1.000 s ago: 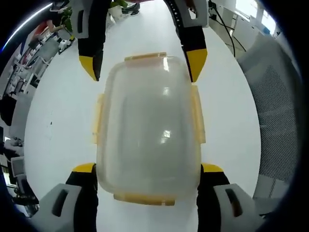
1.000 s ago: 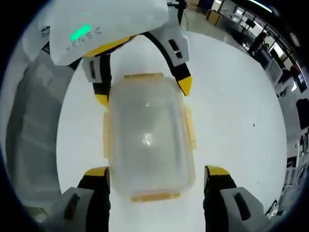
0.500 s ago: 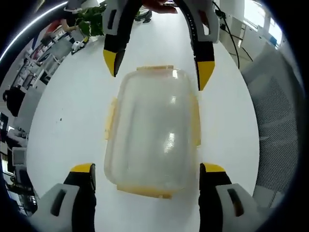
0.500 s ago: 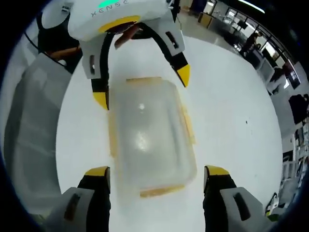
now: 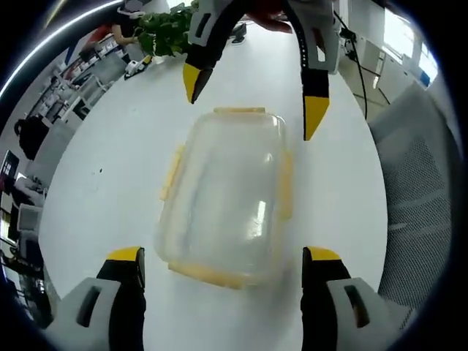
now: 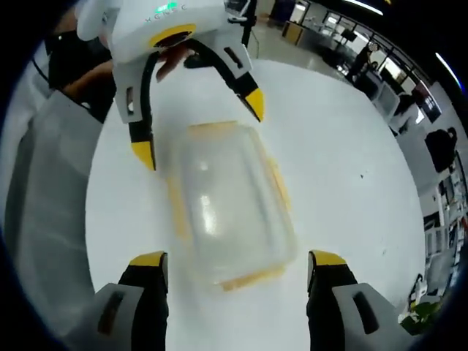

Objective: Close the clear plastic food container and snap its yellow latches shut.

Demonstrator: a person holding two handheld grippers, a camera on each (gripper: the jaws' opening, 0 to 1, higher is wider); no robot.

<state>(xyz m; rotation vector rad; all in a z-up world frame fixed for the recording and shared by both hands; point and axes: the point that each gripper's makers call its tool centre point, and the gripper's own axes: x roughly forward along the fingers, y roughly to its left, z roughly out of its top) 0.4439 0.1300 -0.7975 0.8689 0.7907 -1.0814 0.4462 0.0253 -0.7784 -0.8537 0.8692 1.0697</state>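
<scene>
A clear plastic container (image 5: 223,197) with its lid on lies on the white table (image 5: 110,168), between the two grippers. Yellow latches (image 5: 172,170) run along its sides and ends, and the side ones stick out a little. My left gripper (image 5: 224,256) is open, its yellow-tipped jaws standing wide at the container's near end without touching it. Opposite it, my right gripper (image 5: 253,99) hangs open above the far end. In the right gripper view the same container (image 6: 230,201) lies ahead of my right gripper (image 6: 238,259), with my left gripper (image 6: 199,129) open beyond it.
A grey mesh chair (image 5: 417,183) stands off the table's edge, seen again as a chair (image 6: 44,219) in the right gripper view. A green plant (image 5: 164,33) sits at the table's far end. A hand (image 6: 172,62) holds the left gripper. Office desks lie beyond.
Both grippers have pulled back and up from the container, so their jaws no longer flank its ends. The container looks smaller and lies slightly turned on the table.
</scene>
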